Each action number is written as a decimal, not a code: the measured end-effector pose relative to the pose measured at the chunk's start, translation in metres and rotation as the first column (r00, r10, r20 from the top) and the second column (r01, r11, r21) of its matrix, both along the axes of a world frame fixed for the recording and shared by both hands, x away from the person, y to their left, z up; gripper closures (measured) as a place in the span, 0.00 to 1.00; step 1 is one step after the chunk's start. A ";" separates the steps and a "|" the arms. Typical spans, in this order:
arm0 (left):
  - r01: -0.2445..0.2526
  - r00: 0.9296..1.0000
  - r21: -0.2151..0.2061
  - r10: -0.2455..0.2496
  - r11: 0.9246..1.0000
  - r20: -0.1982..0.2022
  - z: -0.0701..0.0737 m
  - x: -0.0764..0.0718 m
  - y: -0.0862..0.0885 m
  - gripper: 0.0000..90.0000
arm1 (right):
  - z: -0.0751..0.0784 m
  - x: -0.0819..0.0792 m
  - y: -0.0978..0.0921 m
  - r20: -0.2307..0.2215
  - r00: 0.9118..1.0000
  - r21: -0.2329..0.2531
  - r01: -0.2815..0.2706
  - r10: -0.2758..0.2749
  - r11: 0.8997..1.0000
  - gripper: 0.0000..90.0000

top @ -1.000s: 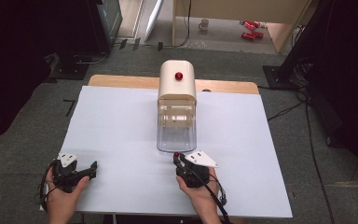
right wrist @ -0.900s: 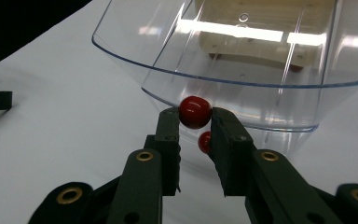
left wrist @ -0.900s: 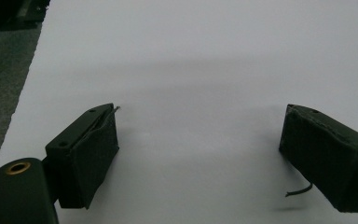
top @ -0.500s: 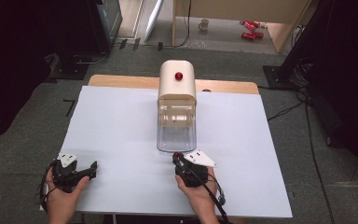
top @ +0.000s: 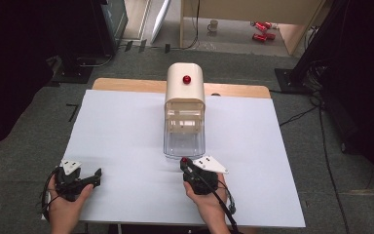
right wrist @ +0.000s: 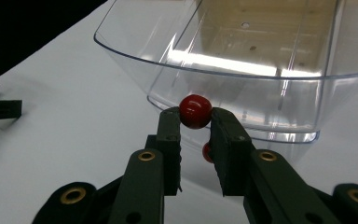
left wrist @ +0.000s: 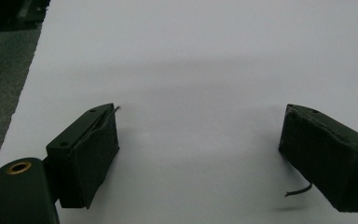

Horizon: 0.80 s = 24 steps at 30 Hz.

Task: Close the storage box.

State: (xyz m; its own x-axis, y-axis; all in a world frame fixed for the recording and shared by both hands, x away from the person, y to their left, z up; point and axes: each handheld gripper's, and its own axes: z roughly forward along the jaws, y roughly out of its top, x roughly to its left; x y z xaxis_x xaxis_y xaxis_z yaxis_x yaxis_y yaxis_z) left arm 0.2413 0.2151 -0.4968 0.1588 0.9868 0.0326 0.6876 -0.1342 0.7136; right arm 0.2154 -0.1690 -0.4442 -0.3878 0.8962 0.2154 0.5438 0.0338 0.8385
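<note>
A cream machine (top: 185, 92) with a red knob (top: 187, 79) on top stands at the middle back of the white table (top: 126, 126). A clear plastic tray (top: 184, 141) juts from its front. My right gripper (top: 184, 163) sits just before the tray's front lip, shut on a small red ball (right wrist: 195, 111) at its tips. The ball (top: 183, 159) hovers at the clear tray (right wrist: 242, 70) rim. A red spot shows below the ball, between the jaws. My left gripper (top: 96, 178) rests open near the front left, and my left gripper (left wrist: 200, 135) has nothing between its jaws.
The table's wooden back edge (top: 126, 85) shows behind the white cover. Grey carpet surrounds the table, with a mug (top: 214, 24) and red cans (top: 260, 30) on the floor far behind. Dark equipment stands at both sides.
My right gripper has crept slightly forward and left with the red ball, closer to the tray's front lip. The left gripper has stayed put.
</note>
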 end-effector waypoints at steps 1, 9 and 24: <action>0.000 1.000 0.000 0.000 1.000 0.000 0.000 0.000 0.000 0.13 | 0.004 0.001 -0.001 0.007 1.000 0.005 0.004 -0.004 1.000 0.84; 0.000 1.000 0.000 0.000 1.000 0.000 0.000 0.000 0.000 0.13 | 0.014 0.009 -0.004 0.017 1.000 0.003 0.007 -0.007 1.000 0.84; 0.000 1.000 0.000 0.000 1.000 0.000 0.000 0.000 0.000 0.13 | 0.029 0.029 -0.005 0.041 0.999 0.000 0.012 -0.012 1.000 0.84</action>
